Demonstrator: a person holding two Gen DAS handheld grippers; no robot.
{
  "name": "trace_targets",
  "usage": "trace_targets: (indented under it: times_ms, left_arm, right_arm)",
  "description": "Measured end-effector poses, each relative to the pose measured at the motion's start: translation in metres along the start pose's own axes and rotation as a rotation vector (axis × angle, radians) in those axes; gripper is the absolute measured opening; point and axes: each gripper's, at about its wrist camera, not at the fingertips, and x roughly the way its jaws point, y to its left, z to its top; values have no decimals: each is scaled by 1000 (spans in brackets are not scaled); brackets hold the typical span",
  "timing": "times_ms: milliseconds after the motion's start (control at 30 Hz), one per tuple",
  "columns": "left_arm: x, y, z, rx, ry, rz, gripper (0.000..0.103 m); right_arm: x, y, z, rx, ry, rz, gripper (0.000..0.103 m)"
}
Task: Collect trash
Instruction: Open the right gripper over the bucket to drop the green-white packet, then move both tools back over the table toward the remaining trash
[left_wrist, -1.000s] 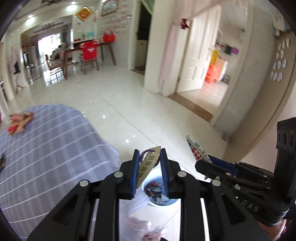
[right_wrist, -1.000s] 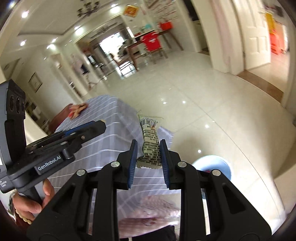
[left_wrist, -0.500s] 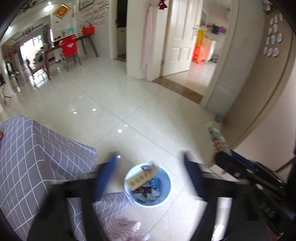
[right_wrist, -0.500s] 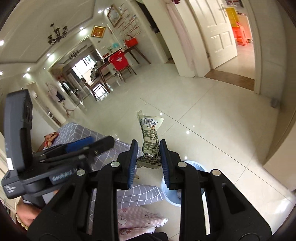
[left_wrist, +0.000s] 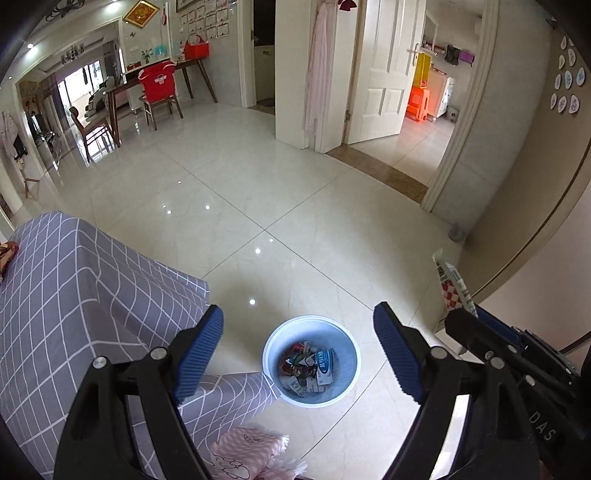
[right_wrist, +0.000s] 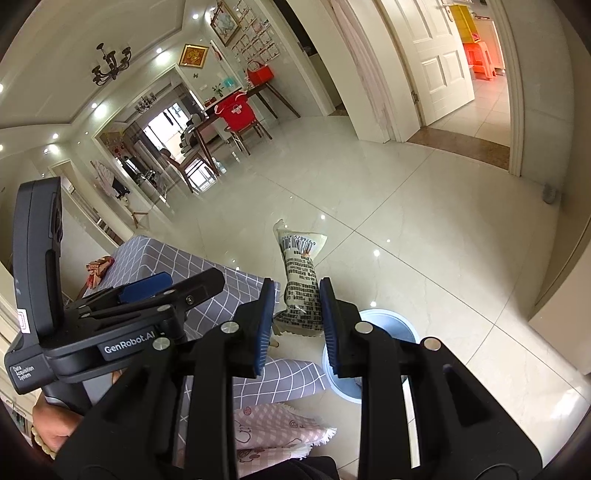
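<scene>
A white and blue trash bin (left_wrist: 343, 369) stands on the tiled floor beside the table, with several wrappers (left_wrist: 308, 367) inside. My left gripper (left_wrist: 297, 356) is wide open and empty, right above the bin. My right gripper (right_wrist: 297, 314) is shut on a grey printed snack bag (right_wrist: 301, 280), held upright above the bin's rim (right_wrist: 391, 319). In the left wrist view the bag's red-checked side (left_wrist: 452, 284) sticks up from the right gripper at the right edge.
A table with a grey checked cloth (left_wrist: 74, 295) lies to the left, with a reddish wrapper (right_wrist: 98, 267) on its far part. A pink patterned cloth (left_wrist: 247, 452) lies below the grippers. Open tiled floor (left_wrist: 258, 192) stretches ahead to doorways and a dining table.
My left gripper opened and its beige wrapper fell into the bin. Both grippers swung from the table to over the bin. The right gripper still holds its bag.
</scene>
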Motion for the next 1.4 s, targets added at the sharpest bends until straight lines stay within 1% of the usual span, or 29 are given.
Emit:
trace_targets:
  times_ms: [367,600,700,733,767,800,833,933,1167,1400]
  left_arm:
    - [-2,8,0,-34,10,15,82]
    - [-7,23,3,-70,-2,35,82]
    - [-8,30,4,-82,-7,44,82]
    - [-8,31,5,-84,-8,47,82]
    - [-9,33,6,-88,-9,52,82]
    - [-9,37,6,-93,-9,55,82]
    - [-10,40,7,-99,-8,56,82]
    - [-10,45,6,-106,-2,53,82]
    - [-19,50,5,-96,-16,61,82]
    - [-42,64,-2,-103,-44,65,83]
  right_arm:
    - [8,3,4,-15,0,9,25]
    - [21,7,10,-16,-11,10,26]
    - [27,10,14,-10,-21,15,27]
    - [29,10,15,-6,-25,15,31]
    - [32,10,16,-3,-25,13,55]
    - [34,10,16,-1,-25,8,69]
    - [37,9,17,1,-33,-19,75]
    - [39,12,17,-18,-29,-27,75]
    - [35,19,11,-23,-29,-33,75]
    - [23,37,11,-42,-36,-22,75]
